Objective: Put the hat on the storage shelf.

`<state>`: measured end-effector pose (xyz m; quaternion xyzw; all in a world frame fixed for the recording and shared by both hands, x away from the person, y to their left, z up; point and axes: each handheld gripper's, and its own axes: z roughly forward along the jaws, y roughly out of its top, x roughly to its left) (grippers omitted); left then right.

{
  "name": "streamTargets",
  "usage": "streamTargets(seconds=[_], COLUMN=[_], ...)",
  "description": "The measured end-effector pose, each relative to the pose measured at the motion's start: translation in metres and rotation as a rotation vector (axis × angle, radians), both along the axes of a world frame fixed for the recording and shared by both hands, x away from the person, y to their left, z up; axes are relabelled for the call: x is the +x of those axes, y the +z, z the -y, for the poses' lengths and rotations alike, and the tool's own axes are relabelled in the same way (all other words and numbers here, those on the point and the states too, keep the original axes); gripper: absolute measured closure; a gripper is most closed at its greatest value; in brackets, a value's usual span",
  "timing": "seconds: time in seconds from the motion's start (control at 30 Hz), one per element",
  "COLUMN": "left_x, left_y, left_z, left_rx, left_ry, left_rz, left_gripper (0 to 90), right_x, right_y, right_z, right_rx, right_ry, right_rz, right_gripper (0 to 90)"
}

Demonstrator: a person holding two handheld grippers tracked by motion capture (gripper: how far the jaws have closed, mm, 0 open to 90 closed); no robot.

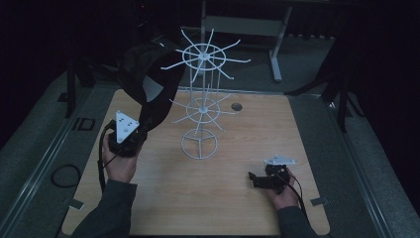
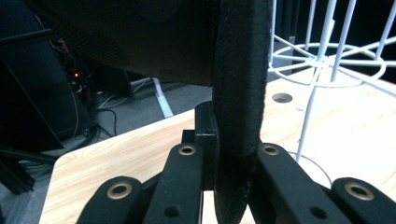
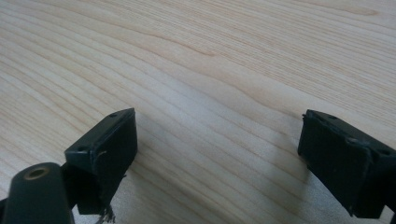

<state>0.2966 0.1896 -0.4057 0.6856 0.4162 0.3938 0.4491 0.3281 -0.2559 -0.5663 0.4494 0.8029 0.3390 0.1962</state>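
Right gripper [image 1: 255,179] sits low near the front right of the table [image 1: 247,208], jaws spread wide with nothing between them; the right gripper view looks along them at bare wood grain [image 3: 210,70]. It is idle and well apart from the work.

Left gripper [image 1: 133,136], front left, jaws pinching the brim edge of a black cap [image 1: 148,79]. In the left gripper view the brim [image 2: 240,93] runs up between the two jaws as a thick, dark, near-vertical band, with the cap crown spreading overhead.

The cap is lifted off the table, hanging up and away from the left gripper, its long axis tilted from the jaws toward the far side. The crown sits just beside the upper ring of the white wire rack [image 1: 203,99], on the rack's left; I cannot tell if the fabric touches a prong.

Key relation: the rack's top spokes [image 1: 205,57] lie to the right of and slightly beyond the cap, so the likely next move is a short carry rightward onto a prong. The left hand is clearly nearer.

In the way: the left-pointing prongs of the top tier and the lower tier [image 1: 200,106] could snag the brim. Farther off are a cable hole [image 1: 236,106] in the tabletop and a dark floor beyond.
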Motion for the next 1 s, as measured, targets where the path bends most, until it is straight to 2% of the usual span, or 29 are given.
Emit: streamTargets(seconds=[0.17,0.37,0.7,0.83,1.0], left_x=[0.001,-0.003,-0.007,-0.010,-0.013], left_y=[-0.006,-0.002,-0.001,-0.004,-0.013], left_z=[-0.002,-0.003,-0.003,-0.003,0.001], left_rx=[-0.002,-0.028,-0.063,-0.088,-0.100], left_ry=[-0.017,-0.039,-0.045,-0.040,-0.042], left_rz=[-0.008,0.004,0.003,0.021,0.007], left_gripper=[83.7,60.8,39.1,34.5,30.6], right_x=[0.000,0.000,0.000,0.000,0.000], right_y=[0.000,0.000,0.000,0.000,0.000], right_z=[0.000,0.000,0.000,0.000,0.000], right_rx=[-0.002,-0.002,0.000,-0.001,-0.001], right_ry=[0.000,0.001,-0.001,-0.001,-0.001], right_rz=[0.001,0.002,-0.002,-0.001,-0.002], right_gripper=[11.7,11.7,11.7,11.7,11.7])
